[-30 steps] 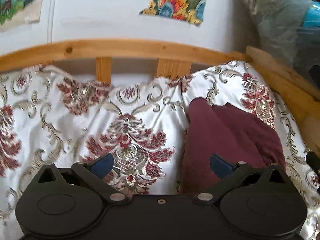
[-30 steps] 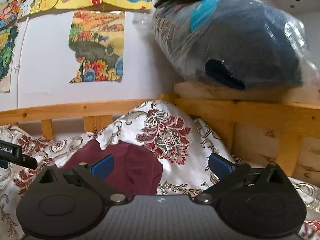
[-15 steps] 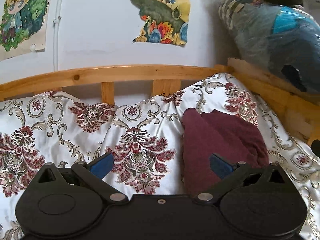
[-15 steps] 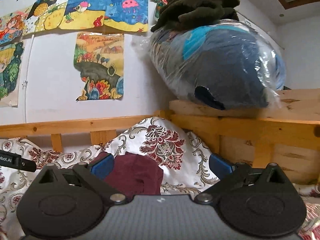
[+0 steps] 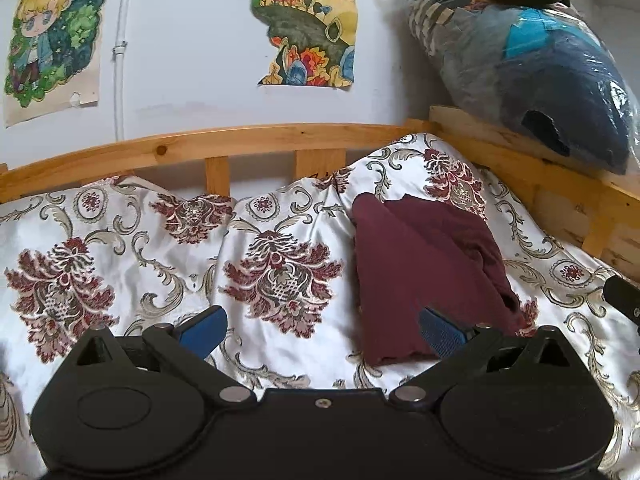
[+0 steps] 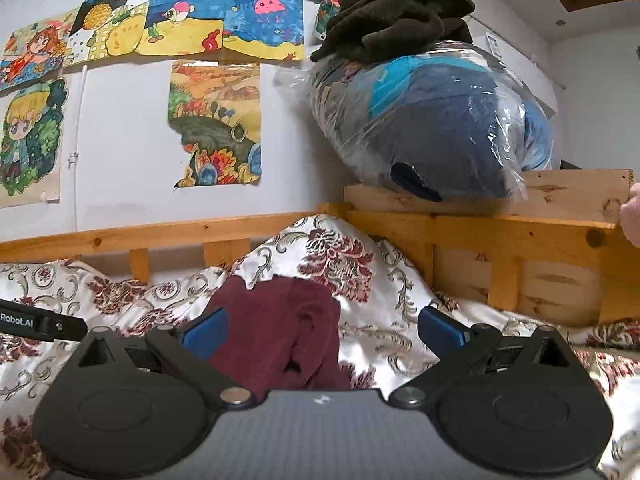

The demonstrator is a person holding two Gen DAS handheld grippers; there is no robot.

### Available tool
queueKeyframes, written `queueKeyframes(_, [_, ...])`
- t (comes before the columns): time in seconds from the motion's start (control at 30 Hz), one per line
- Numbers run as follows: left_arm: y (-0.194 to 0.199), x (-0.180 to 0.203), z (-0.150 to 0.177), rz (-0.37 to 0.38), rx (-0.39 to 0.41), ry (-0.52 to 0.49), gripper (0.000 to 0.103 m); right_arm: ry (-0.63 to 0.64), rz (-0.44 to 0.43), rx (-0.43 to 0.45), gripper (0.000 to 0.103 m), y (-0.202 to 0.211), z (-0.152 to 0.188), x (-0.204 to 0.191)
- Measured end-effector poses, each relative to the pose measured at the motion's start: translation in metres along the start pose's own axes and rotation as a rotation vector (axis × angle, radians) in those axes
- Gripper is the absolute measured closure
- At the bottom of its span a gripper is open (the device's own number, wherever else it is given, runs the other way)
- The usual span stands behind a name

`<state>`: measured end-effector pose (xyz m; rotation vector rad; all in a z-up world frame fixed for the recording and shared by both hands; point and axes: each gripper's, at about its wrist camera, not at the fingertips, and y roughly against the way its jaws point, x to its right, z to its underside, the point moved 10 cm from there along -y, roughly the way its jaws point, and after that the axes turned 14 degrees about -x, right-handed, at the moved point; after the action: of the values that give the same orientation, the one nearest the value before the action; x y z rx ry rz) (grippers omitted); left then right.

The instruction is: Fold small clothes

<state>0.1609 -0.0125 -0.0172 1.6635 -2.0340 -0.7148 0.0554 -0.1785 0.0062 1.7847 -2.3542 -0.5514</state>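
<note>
Nearest in the left wrist view, the left claw point(image 5: 322, 330) is spread wide with nothing between its blue pads. The right claw point(image 6: 322, 330) is likewise apart and empty. Just beyond, at about 1 o'clock from the left claw and 11 o'clock from the right, the maroon garment point(image 5: 428, 276) lies in a folded bundle on the floral bedspread point(image 5: 160, 248), its hem nearest. It looks soft, light and limp, likely to sag and slide on the satiny cover, so a pinch at a near corner or the folded edge seems best. At 9 o'clock in the right view, the other tool reads "Robot.AI" point(image 6: 18, 321). Farther back stand the wooden bed rail point(image 5: 240, 144) and wall drawings point(image 6: 216, 124).
</note>
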Motion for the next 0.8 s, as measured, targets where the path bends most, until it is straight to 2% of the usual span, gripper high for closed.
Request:
queueKeyframes(0.17, [0.007,-0.002,0.018,0.019,-0.011,-0.013,0.001,-0.005,0.016,-0.022,0.0,0.013,0.011,-0.008])
queueKeyframes(0.43, [0.003,-0.015,0.045,0.001,-0.025,0.014,0.001,0.011,0.043,-0.058,0.0,0.02,0.026,-0.018])
queueKeyframes(0.8, [-0.006,-0.03,0.054,-0.016,-0.057,0.047,0.001,0.026,0.044,-0.087,0.0,0.01,0.031,-0.022])
